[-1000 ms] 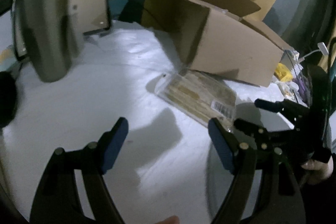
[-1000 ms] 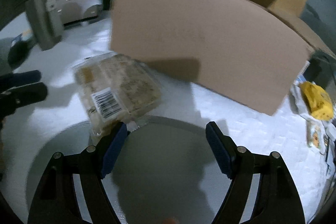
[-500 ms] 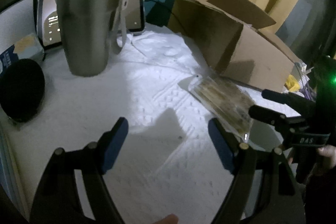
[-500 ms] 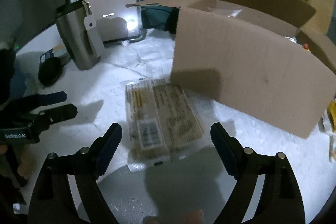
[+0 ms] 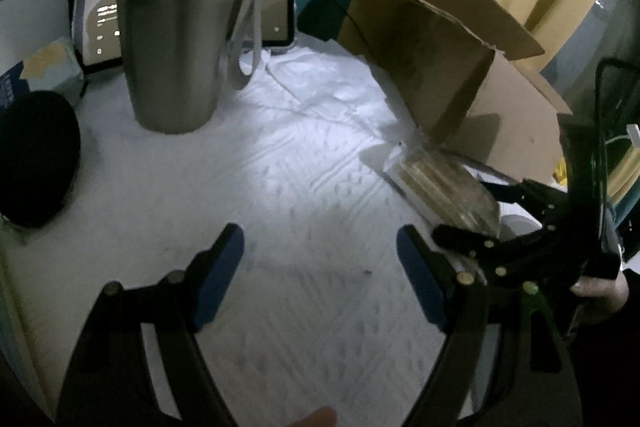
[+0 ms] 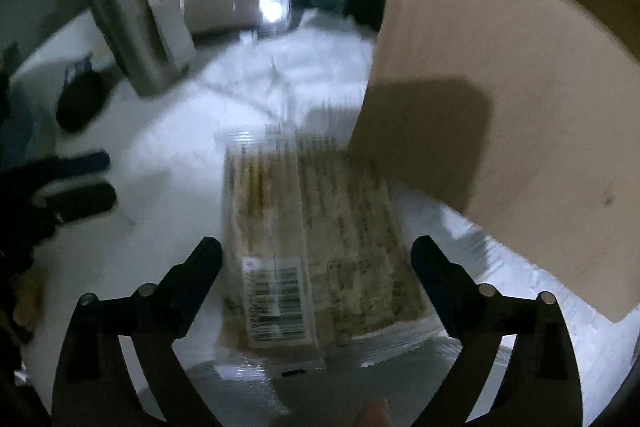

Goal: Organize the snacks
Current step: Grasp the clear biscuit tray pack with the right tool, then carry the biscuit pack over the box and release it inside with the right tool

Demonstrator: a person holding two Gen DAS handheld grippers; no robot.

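A clear flat pack of pale snack sticks (image 6: 320, 227) with a barcode label lies on the white cloth, against the foot of an open cardboard box (image 6: 500, 107). My right gripper (image 6: 316, 251) hangs over the pack's near end, its jaws opening, one finger on each side of the pack, pads clear of it. The left wrist view shows the same pack (image 5: 440, 183) beside the box (image 5: 460, 67), with the right gripper (image 5: 476, 211) at it. My left gripper (image 5: 318, 239) stands open over bare cloth, nothing between its fingers, left of the pack.
A tall steel tumbler (image 5: 176, 27) stands at the back left in front of a propped tablet (image 5: 282, 7). A black round object (image 5: 36, 159) lies at the left edge. The white cloth (image 5: 280, 167) covers the table. A hand shows at the right edge.
My right gripper has come down over the pack and its jaws have spread, so they now straddle it. The left gripper has shifted; the tumbler looms closer in its view.
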